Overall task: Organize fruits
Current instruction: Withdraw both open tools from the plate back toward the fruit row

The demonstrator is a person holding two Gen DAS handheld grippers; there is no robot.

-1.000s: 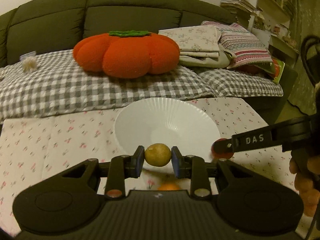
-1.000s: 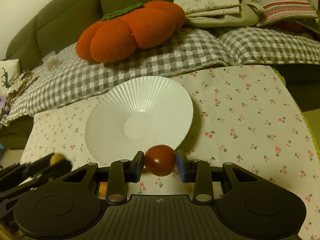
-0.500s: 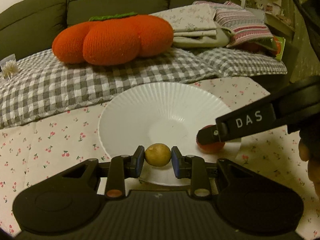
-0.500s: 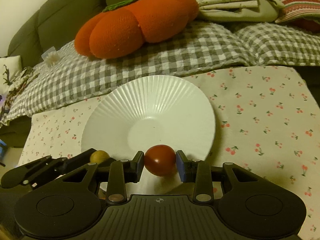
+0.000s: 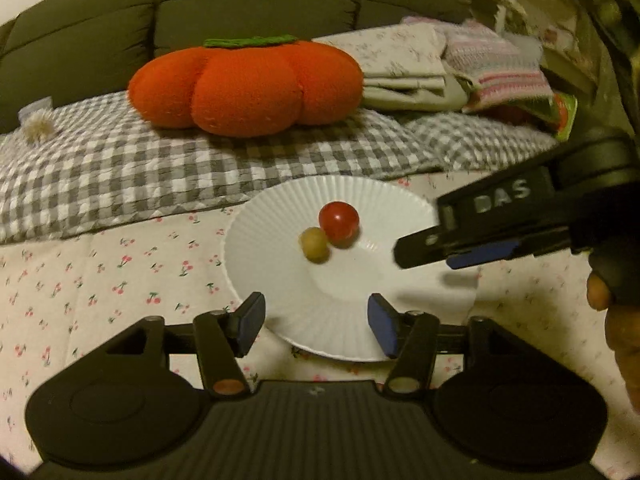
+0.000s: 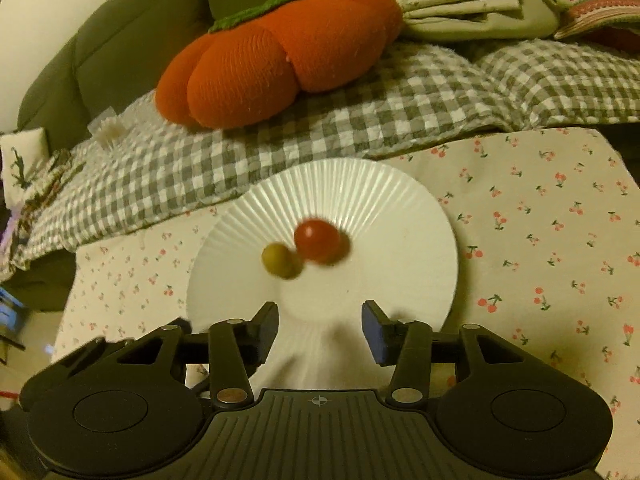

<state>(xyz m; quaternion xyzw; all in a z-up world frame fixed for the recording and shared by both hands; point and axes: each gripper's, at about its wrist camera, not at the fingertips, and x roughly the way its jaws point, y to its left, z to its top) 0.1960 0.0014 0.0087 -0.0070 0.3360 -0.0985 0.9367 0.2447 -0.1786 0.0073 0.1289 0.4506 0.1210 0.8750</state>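
A small red fruit (image 5: pixel 338 218) and a small yellow-green fruit (image 5: pixel 315 243) lie side by side, touching, inside the white ribbed plate (image 5: pixel 272 216). They also show in the right wrist view: the red fruit (image 6: pixel 317 239), the yellow-green fruit (image 6: pixel 279 260) and the plate (image 6: pixel 400 208). My left gripper (image 5: pixel 316 328) is open and empty over the plate's near rim. My right gripper (image 6: pixel 320 330) is open and empty over the plate's near side; it also shows in the left wrist view (image 5: pixel 424 246) at the plate's right edge.
The plate sits on a cherry-print cloth (image 5: pixel 100 280) over a low table. Behind it is a sofa with a checked blanket (image 5: pixel 160 168), a large orange pumpkin cushion (image 5: pixel 244 84) and folded linens (image 5: pixel 416 68). The table's right edge (image 6: pixel 616 152) drops off.
Both grippers opened and let go of their fruits. The red fruit and the yellow-green fruit now lie in the plate. Both grippers drew back toward the plate's near rim.
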